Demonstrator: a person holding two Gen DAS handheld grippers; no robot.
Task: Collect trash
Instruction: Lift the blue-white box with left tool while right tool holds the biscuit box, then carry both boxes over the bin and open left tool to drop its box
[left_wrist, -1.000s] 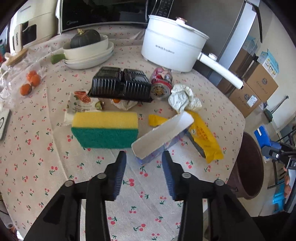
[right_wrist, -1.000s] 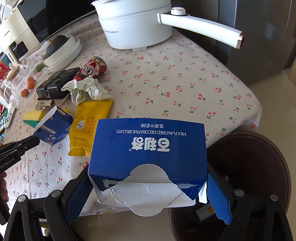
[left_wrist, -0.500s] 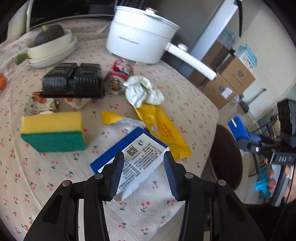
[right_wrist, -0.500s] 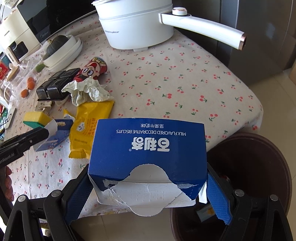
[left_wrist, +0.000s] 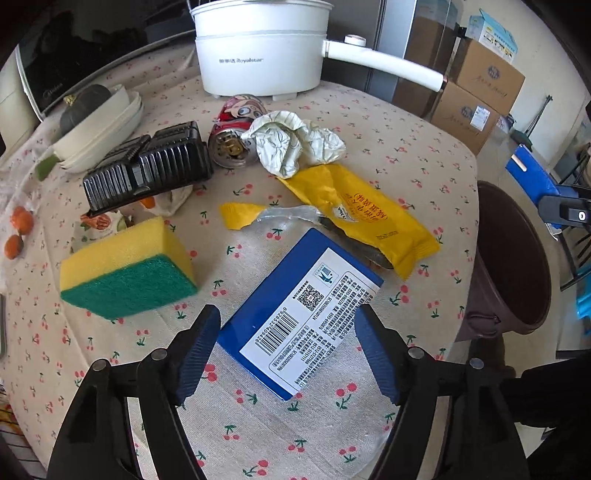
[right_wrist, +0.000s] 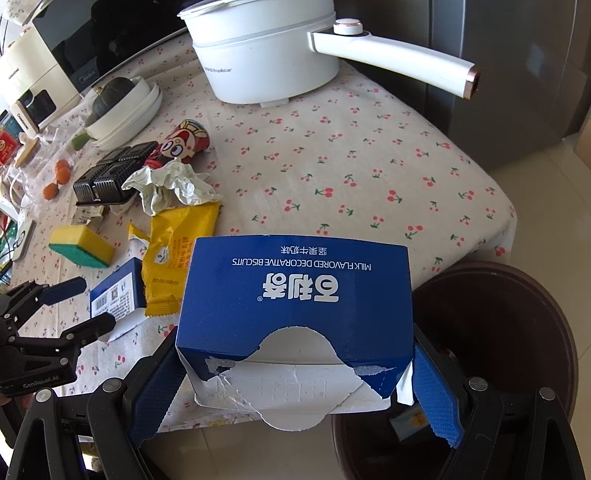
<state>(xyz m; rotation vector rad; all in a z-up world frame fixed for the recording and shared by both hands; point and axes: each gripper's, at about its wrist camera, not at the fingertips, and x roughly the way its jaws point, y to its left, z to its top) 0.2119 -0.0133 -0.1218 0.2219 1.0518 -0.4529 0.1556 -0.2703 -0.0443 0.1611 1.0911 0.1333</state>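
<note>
Fingers of the left gripper (left_wrist: 288, 347) are spreading apart, and the small blue box (left_wrist: 301, 314) lies flat on the cherry-print tablecloth (left_wrist: 388, 155) between them, barcode side up, with neither pad pressing on it. Just beyond the box lies a yellow wrapper (left_wrist: 364, 214), with a torn yellow scrap (left_wrist: 238, 215) beside it. Left of the box sits a yellow-and-green sponge (left_wrist: 125, 269). Farther back are a crumpled paper (left_wrist: 295, 142), a cartoon can (left_wrist: 236, 129) on its side, a black plastic tray (left_wrist: 147, 166) and a white pot (left_wrist: 262, 48).

The right gripper (right_wrist: 295, 387) is clamped on the blue biscuit box (right_wrist: 295, 295), pads against both sides, holding it off the table edge, beside the brown trash bin (right_wrist: 517, 332), which stands on the floor.
</note>
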